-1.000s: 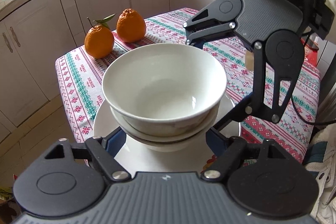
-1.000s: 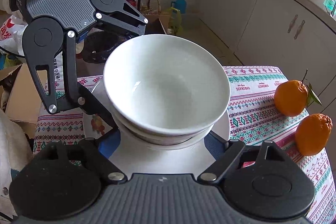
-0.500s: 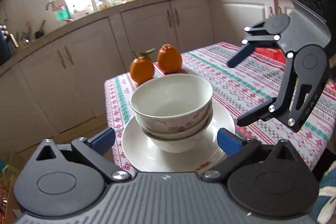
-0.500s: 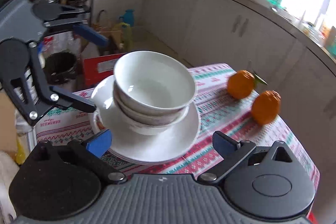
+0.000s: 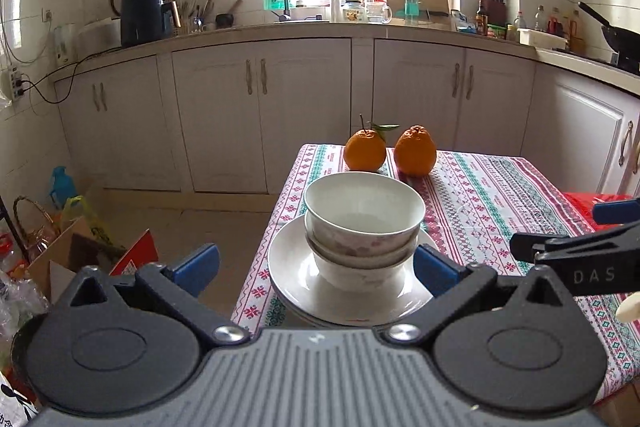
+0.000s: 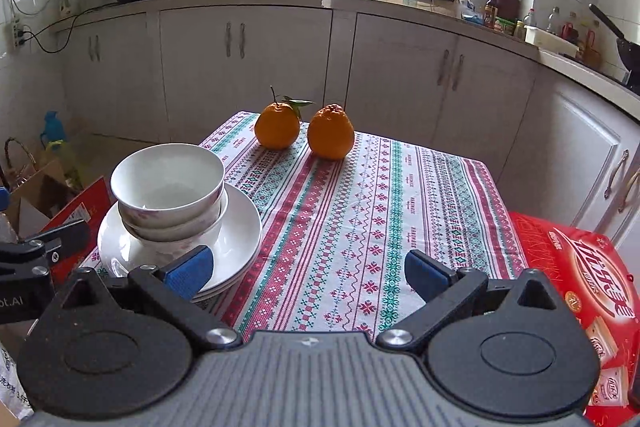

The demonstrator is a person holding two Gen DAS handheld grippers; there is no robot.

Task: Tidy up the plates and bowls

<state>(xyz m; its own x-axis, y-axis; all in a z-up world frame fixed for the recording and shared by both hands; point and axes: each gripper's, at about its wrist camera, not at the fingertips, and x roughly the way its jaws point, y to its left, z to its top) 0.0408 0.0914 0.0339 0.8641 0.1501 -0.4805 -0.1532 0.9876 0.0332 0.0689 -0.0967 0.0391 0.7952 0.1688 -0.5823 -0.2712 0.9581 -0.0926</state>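
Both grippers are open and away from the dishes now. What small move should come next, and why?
Probably none on the dishes: the bowls sit nested on the stacked plates near the table corner. The left gripper and right gripper hold nothing. I would just keep both clear of the stack.

Clothed table [image 6: 360, 211]: plates [image 6: 240, 227], two oranges [image 6: 277, 126]
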